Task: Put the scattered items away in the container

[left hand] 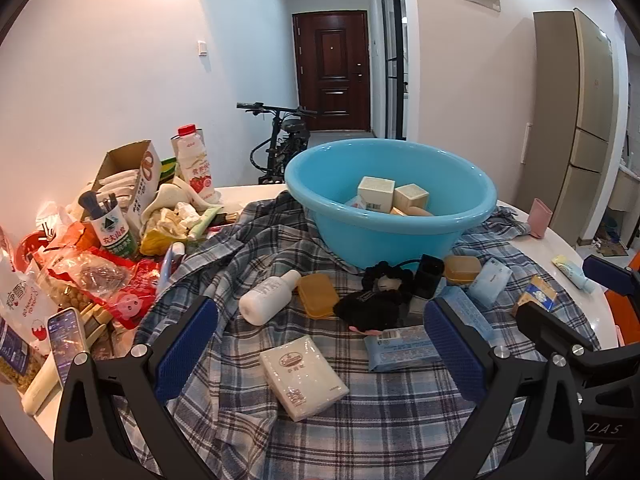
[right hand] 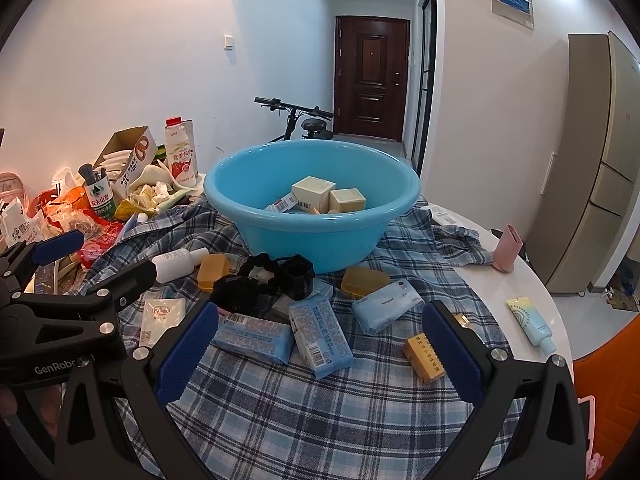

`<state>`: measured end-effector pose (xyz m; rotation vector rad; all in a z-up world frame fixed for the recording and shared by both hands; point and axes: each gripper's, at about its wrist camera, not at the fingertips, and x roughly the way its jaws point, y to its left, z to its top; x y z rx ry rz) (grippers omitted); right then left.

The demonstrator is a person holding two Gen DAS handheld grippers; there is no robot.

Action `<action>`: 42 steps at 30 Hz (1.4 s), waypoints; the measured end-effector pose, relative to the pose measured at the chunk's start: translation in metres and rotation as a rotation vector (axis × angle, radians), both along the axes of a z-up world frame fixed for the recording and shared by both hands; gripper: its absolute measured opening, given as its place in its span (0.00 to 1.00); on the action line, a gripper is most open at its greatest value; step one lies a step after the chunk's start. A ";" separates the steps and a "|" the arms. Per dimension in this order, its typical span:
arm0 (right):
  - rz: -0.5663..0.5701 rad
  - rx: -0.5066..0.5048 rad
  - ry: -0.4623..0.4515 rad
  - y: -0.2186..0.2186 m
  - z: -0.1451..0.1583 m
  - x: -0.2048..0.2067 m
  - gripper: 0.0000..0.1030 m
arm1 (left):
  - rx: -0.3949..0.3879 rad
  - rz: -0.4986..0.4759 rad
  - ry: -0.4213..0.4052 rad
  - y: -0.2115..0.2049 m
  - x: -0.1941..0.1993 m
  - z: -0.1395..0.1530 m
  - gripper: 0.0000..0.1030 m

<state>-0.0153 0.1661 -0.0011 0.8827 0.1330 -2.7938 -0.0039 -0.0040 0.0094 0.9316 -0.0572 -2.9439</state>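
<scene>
1. Left gripper (left hand: 320,340): jaws spread wide, nothing between them, hovering over the plaid cloth (left hand: 360,420).
2. Right gripper (right hand: 320,344): jaws also wide apart and empty, above the same cloth.
3. Blue basin (left hand: 390,196) sat on the cloth at the far side. Inside: two cream boxes (left hand: 376,192) plus a few smaller items, partly hidden by the rim.
4. Scattered on the cloth in front of the basin: white soap bar (left hand: 304,376), white bottle (left hand: 268,298) lying on its side, amber soap case (left hand: 318,294), black scrunchie (left hand: 386,276), blue wipes packs (right hand: 320,334), gold box (right hand: 424,358).
5. White soap bar lay just ahead of the left gripper, between its fingers' line of sight.
6. Tube (right hand: 532,324) and pink pouch (right hand: 506,248) sat off the cloth on the table's right edge.
7. Snack clutter (left hand: 100,264) piled on the left.
</scene>
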 end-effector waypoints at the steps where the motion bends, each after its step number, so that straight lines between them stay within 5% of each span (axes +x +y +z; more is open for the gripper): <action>1: 0.001 -0.001 0.001 0.000 0.000 0.000 1.00 | 0.000 -0.001 0.001 0.000 0.000 0.000 0.99; 42: -0.004 0.005 0.004 0.002 0.006 0.008 1.00 | 0.007 -0.015 -0.007 0.001 0.002 0.002 0.99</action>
